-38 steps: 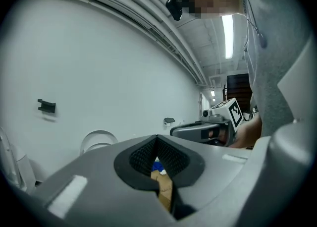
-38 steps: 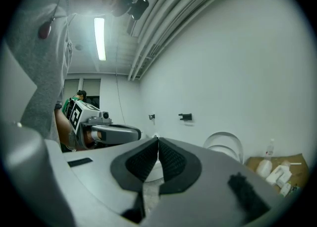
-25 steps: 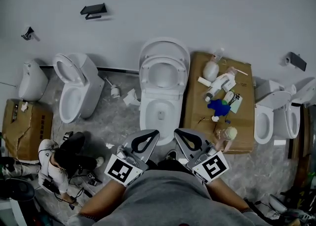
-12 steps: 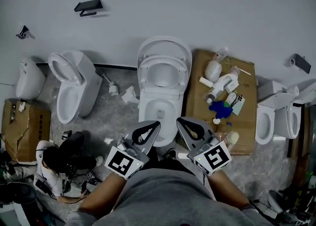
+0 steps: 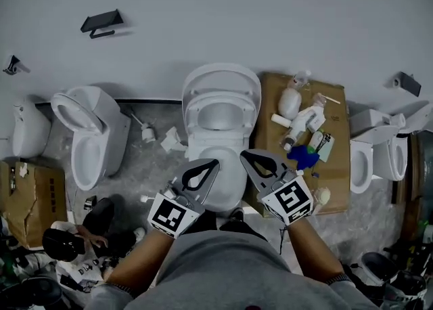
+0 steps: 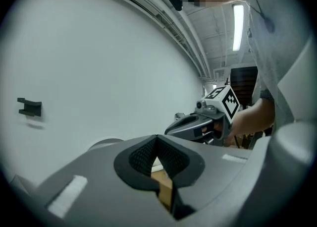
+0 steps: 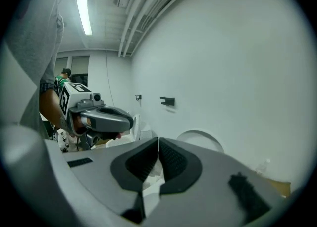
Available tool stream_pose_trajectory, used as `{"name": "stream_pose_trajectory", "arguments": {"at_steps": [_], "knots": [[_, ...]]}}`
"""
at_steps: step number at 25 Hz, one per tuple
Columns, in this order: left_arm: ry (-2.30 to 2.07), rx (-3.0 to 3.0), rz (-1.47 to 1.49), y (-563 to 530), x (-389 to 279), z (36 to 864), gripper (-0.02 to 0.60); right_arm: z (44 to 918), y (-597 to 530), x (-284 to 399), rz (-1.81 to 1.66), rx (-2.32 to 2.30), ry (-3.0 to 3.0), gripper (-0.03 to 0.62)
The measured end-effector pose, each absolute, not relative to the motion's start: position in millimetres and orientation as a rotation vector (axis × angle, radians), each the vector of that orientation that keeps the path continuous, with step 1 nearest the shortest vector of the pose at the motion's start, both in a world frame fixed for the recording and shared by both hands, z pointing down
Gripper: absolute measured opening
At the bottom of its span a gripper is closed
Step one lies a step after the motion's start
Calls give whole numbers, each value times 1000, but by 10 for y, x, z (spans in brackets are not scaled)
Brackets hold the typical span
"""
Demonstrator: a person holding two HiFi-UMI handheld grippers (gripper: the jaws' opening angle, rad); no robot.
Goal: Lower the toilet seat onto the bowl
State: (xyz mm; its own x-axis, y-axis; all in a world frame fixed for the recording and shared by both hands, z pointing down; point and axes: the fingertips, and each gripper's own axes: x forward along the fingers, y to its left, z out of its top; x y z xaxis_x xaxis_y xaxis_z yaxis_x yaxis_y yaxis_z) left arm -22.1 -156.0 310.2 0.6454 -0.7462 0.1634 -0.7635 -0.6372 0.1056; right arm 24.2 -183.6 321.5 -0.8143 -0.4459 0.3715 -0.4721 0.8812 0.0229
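A grey short-sleeved T-shirt [image 5: 226, 271] is worn, filling the lower centre of the head view. Just above it, the left gripper [image 5: 214, 164] and the right gripper [image 5: 244, 156] are formed of matte grey shells with black-rimmed, teardrop-shaped openings. White faces printed with black square markers are carried on the left cube [image 5: 169, 215] and the right cube [image 5: 292, 200]. The jaws are lined with black ridged pads [image 6: 143, 155].

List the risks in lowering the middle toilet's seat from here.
1. The seat stands upright right against the lid; a gripper might catch both and bring the lid down too.
2. The left gripper and right gripper are both shut; nudged with closed tips, the smooth seat could slip free and slam onto the bowl.
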Motion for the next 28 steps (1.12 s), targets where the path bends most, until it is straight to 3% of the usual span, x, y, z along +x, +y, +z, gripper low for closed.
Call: {"name": "stream_pose_trajectory", "arguments": {"at_steps": [15, 18, 28], "knots": [[-1189, 2757, 155, -2614, -554, 3492, 8, 4035, -2914, -52, 60, 568, -2353, 18], [-1221, 2757, 153, -2787, -593, 3556, 7, 4185, -3037, -89, 28, 513, -2278, 74], [-1291, 2732, 183, -3181, -742, 3838, 8, 4485, -3502, -264, -68, 329, -2099, 131]]}}
